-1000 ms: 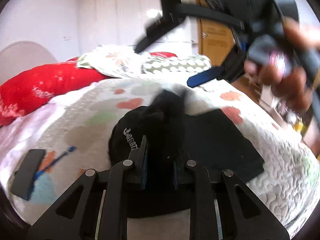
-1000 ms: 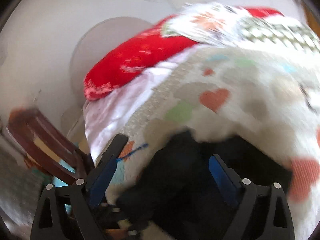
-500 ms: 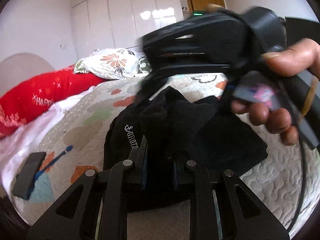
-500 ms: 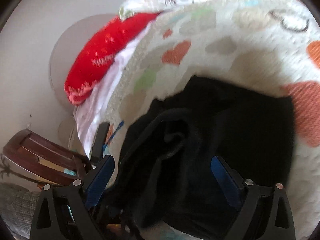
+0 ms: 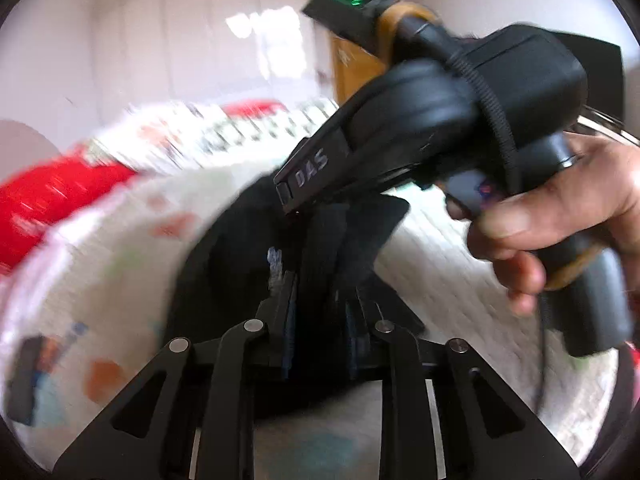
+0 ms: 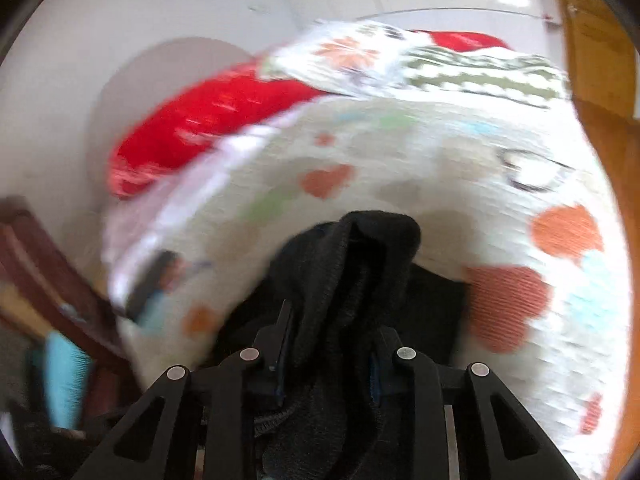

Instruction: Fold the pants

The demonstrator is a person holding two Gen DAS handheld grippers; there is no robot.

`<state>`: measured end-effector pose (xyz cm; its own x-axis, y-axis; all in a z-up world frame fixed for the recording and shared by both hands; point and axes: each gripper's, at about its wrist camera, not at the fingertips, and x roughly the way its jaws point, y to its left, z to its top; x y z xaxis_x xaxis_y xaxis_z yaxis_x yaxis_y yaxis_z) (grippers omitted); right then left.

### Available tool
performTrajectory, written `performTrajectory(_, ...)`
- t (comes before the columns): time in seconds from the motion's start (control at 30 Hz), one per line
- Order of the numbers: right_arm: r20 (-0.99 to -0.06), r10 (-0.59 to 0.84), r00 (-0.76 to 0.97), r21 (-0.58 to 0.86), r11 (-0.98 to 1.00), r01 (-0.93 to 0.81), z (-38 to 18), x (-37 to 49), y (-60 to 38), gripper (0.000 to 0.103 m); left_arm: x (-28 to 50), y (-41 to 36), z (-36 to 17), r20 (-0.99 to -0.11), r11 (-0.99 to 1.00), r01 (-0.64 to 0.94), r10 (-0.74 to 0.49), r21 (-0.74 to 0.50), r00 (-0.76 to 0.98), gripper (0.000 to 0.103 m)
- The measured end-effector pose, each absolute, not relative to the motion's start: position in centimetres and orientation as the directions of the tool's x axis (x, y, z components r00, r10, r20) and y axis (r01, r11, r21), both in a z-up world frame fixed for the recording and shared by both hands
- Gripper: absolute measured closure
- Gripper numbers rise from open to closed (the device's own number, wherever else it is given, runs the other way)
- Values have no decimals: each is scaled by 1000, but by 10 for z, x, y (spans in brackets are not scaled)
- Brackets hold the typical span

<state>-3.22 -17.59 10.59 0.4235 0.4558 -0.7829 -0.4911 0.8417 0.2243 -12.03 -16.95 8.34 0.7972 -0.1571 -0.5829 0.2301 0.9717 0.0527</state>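
Pants now pinched by right gripper too, was spread wide, left gripper still clamped on fabric.

- Quilt: white, printed with orange hearts and pale green and blue patches, covering the bed.
- Red pillow: at the quilt's far edge, against a rounded headboard.
- Floral pillow: resting partly on the red one.
- Phone: dark, flat on the quilt's near left.
- Wooden door: at the right.
- Wardrobe: white, glossy, behind the bed.
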Motion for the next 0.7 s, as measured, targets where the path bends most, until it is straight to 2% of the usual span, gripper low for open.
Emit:
performTrajectory(0.1,-821,345,455,141,895,-424,72,-25,-187,74,-127,-166,76,-641,952,306,-244,-14,728,82)
performTrajectory(0.17,-811,385,441,212,895,-392,60,-23,-201,73,-137,-150,85,-635,947,321,-267,-32,725,82)
performTrajectory(0.27,-780,438,448,294,887,-355,74,-25,-225,53,-142,-117,103,-619,959,275,-257,-68,742,80)
performTrajectory(0.37,-749,427,507,297,900,-321,96,-35,-247,52,-131,-82,111,-609,975,204,-214,-87,764,49)
performTrajectory(0.43,-709,456,538,315,887,-337,110,-50,-253,52,-125,-72,111,-604,988,134,-154,-78,782,49)
performTrajectory(0.53,-682,519,515,322,846,-426,117,-68,-237,52,-111,-73,103,-613,987,121,-160,-105,774,49)
performTrajectory(0.6,-687,531,496,295,828,-477,110,-75,-219,52,-104,-77,89,-652,990,113,-143,-88,745,49)
performTrajectory(0.7,-755,510,411,289,823,-489,70,-82,-200,51,-97,-78,61,-717,992,102,-126,-76,685,46)
